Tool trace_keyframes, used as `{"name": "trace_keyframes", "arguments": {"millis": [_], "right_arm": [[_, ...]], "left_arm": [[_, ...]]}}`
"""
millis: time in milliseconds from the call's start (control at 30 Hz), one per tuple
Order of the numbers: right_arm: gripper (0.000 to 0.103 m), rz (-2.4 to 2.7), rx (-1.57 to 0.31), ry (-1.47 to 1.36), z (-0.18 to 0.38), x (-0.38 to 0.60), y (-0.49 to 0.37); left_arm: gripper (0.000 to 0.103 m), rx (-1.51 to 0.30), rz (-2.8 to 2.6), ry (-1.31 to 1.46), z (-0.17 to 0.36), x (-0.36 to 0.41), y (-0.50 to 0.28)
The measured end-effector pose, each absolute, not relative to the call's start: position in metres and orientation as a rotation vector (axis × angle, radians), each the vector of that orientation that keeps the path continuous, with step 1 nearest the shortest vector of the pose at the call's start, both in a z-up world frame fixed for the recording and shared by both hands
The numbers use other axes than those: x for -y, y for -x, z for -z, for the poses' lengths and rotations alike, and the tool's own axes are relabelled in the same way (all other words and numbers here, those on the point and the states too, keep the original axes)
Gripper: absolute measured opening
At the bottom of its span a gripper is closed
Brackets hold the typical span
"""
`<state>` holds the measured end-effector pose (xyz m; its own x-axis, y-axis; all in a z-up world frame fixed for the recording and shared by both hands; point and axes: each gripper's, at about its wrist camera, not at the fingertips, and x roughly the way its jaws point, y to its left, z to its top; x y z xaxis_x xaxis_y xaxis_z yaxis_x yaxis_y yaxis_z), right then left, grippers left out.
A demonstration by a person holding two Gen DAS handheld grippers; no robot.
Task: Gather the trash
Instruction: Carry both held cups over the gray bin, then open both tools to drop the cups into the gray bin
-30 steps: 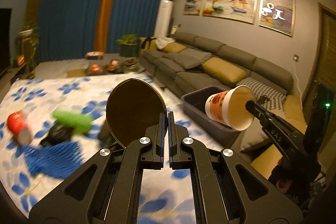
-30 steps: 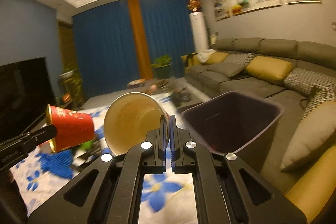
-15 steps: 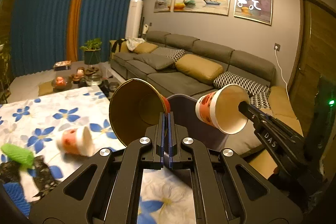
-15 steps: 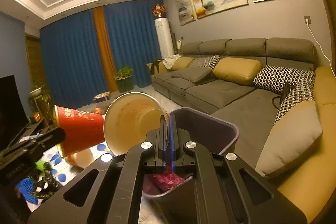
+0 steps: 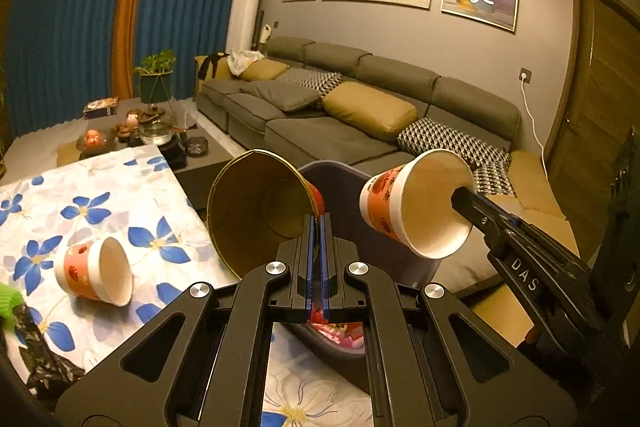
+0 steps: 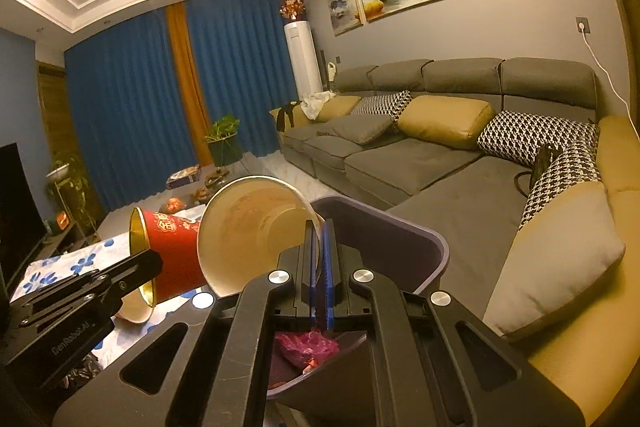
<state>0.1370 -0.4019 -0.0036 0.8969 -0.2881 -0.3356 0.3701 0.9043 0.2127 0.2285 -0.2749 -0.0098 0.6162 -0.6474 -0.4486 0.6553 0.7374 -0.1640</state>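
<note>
The left gripper (image 5: 319,227) has its jaws pinching the rim of a red paper cup with a gold lining (image 5: 260,211), held above the near edge of the dark purple plastic bin (image 6: 404,243). The right gripper (image 6: 319,231) pinches the rim of a white-and-orange paper cup (image 6: 256,231) over the same bin. Pink wrappers (image 6: 308,345) already lie inside. Left of the bin, on the flowered table (image 5: 168,187), another orange-and-white cup (image 5: 94,277), black plastic (image 5: 38,351) and something green (image 5: 8,301) remain uncollected.
</note>
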Motion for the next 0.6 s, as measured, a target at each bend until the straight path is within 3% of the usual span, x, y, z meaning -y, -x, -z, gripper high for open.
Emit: {"name": "trace_keyframes", "arguments": {"millis": [533,600], "right_arm": [[0.005,0.352,-0.337,-0.28,0.011,0.403,-0.156],[0.016,0.341,-0.341,-0.287,0.011,0.405,-0.158]], "left_arm": [[0.002,-0.596,0.783,0.011,0.024,0.291,-0.244],[0.008,-0.616,0.776,0.026,0.027,0.29,-0.249]]}}
